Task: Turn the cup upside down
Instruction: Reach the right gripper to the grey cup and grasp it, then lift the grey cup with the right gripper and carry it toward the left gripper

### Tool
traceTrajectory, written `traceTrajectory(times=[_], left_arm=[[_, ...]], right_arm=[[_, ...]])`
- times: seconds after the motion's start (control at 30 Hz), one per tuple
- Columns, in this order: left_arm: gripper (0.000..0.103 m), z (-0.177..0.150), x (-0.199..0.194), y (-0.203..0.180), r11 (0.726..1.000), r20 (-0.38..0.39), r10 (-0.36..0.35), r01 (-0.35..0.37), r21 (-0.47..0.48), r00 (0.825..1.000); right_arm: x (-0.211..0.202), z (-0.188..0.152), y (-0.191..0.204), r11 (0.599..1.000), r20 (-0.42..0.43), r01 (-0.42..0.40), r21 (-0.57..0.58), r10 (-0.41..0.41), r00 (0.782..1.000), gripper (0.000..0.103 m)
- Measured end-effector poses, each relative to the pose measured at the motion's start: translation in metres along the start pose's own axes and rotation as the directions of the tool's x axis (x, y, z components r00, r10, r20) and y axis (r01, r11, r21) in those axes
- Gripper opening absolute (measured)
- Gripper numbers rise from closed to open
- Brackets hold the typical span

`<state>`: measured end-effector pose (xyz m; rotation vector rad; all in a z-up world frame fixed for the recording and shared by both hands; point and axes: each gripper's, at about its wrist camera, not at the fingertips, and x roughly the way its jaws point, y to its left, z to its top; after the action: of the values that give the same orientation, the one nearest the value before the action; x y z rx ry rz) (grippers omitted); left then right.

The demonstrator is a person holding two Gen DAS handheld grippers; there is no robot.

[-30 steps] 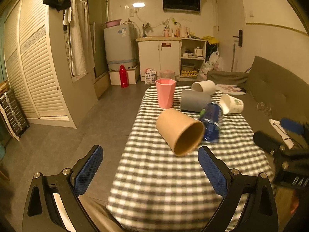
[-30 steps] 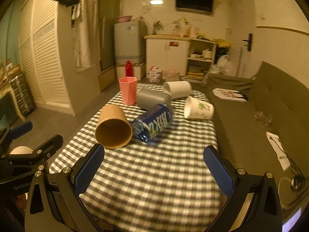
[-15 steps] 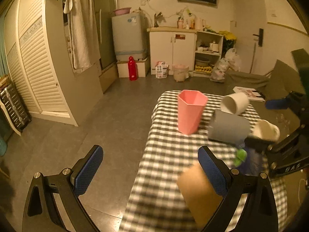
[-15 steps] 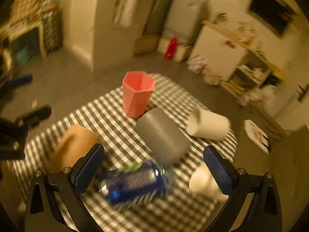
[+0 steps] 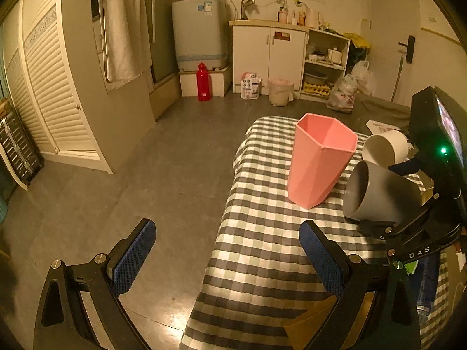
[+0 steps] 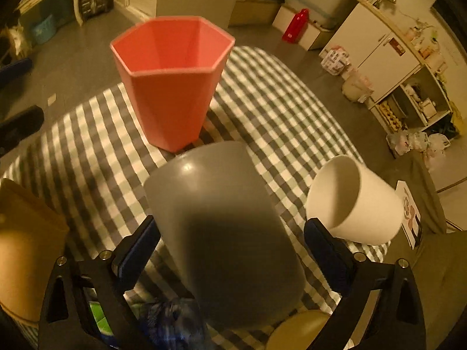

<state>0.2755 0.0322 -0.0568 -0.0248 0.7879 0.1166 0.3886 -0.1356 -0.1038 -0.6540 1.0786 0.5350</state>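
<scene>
**Grey cup between the right tool's fingers**

The grey cup [image 6: 221, 233] lies on its side on the checked surface [image 6: 87, 157], just in front of the upright pink cup [image 6: 172, 78]. The right tool [image 6: 232, 239] has its fingers on either side of the grey cup's body; the left pad looks to be touching the cup wall, while a gap shows beside the right pad, so the jaws stand wide and I cannot tell whether they grip. In the left wrist view the grey cup [image 5: 382, 194] shows its mouth toward the camera, with the right tool's black frame against it.

The left tool [image 5: 226, 258] is open and holds nothing, one finger over the floor and one over the surface edge.

A white cup [image 6: 354, 201] lies on its side near the right finger. A brown cup [image 6: 26, 242] sits at the left edge, and a blurred blue bottle [image 6: 172, 320] lies below the grey cup.
</scene>
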Motion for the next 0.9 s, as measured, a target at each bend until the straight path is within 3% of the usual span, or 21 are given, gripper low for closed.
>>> traceTrajectory(times=[0.03,0.2,0.5,0.73,0.9], left_arm=[[0.101,-0.001,0.0,0.002,1.0,-0.001,0.001,-0.001,0.0,1.0],[0.101,0.001,-0.011,0.003,1.0,0.018,0.014,-0.014,0.006,1.0],[0.101,0.011,-0.077,0.006,1.0,0.111,-0.004,0.003,0.008,0.994],[0.101,0.0,-0.148,0.011,0.999,0.176,-0.031,0.028,0.021,0.984],[0.101,-0.028,-0.188,0.021,0.999,0.191,-0.033,0.028,0.029,0.981]], right_arm=[[0.003,0.002,0.001,1.0,-0.011,-0.004,-0.002,0.004,1.0,0.088],[-0.004,0.008,0.003,1.0,-0.01,0.02,0.015,-0.02,1.0,0.084],[-0.122,-0.002,0.016,0.986,0.136,0.063,0.156,-0.085,0.987,0.072],[-0.229,-0.045,0.058,0.969,0.215,0.036,0.243,-0.09,0.972,0.072],[-0.267,-0.097,0.114,0.964,0.188,-0.022,0.264,-0.029,0.982,0.072]])
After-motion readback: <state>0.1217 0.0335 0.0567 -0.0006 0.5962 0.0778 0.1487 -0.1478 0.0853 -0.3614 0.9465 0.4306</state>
